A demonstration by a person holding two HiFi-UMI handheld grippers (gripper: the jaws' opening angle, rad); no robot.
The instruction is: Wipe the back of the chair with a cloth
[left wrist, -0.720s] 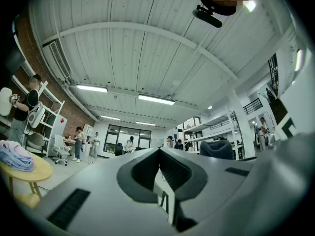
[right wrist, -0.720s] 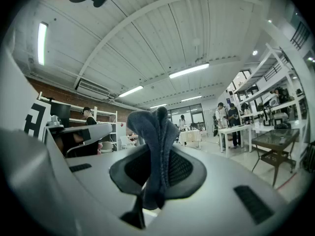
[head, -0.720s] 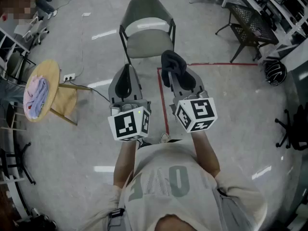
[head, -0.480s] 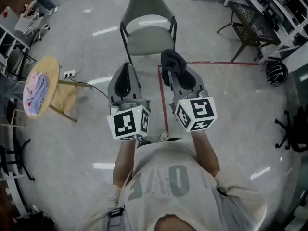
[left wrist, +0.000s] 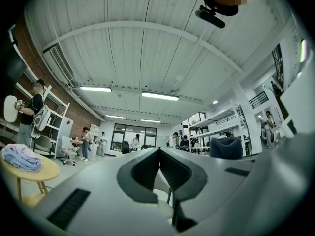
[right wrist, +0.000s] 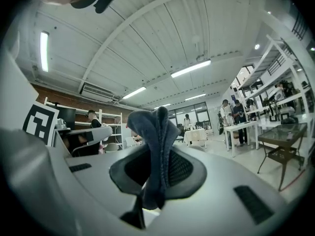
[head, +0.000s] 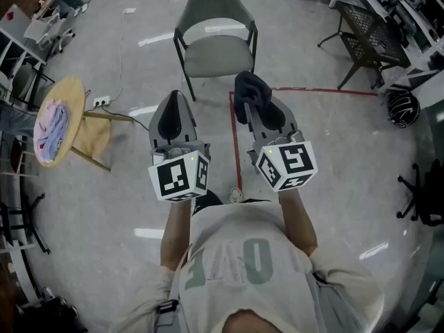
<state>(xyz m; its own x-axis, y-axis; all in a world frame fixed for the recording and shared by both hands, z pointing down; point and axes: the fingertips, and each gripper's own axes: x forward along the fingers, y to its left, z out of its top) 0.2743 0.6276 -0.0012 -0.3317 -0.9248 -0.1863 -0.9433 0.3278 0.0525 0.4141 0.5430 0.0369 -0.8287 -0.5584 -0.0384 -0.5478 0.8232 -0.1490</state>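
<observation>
The chair (head: pixel 215 26) stands in the upper middle of the head view, on the grey floor (head: pixel 347 179). Its seat is turned toward the person and its back is on the far side. Both claws are held up in front of the person, below the chair in the frame and well apart from it.

The right claw (head: pixel 251 103) is clamped on a dark cloth (head: pixel 248 89). In the right gripper view the cloth (right wrist: pixel 156 136) stands folded between the 2 pads of the right claw (right wrist: pixel 156 168) and rises above their tips.

The left claw (head: pixel 172 116) is at the left of the right one, a little lower in the frame. In the left gripper view the 2 pads of the left claw (left wrist: pixel 160 154) meet at the tips, and nothing is between them.

At the left edge of the head view stands a round wooden tabletop (head: pixel 73 96) with a pale bundle of clothes (head: pixel 50 130) lying on it. A red line (head: pixel 312 90) runs over the floor at the right of the chair. A dark helmet (head: pixel 399 106) lies at the right edge.
</observation>
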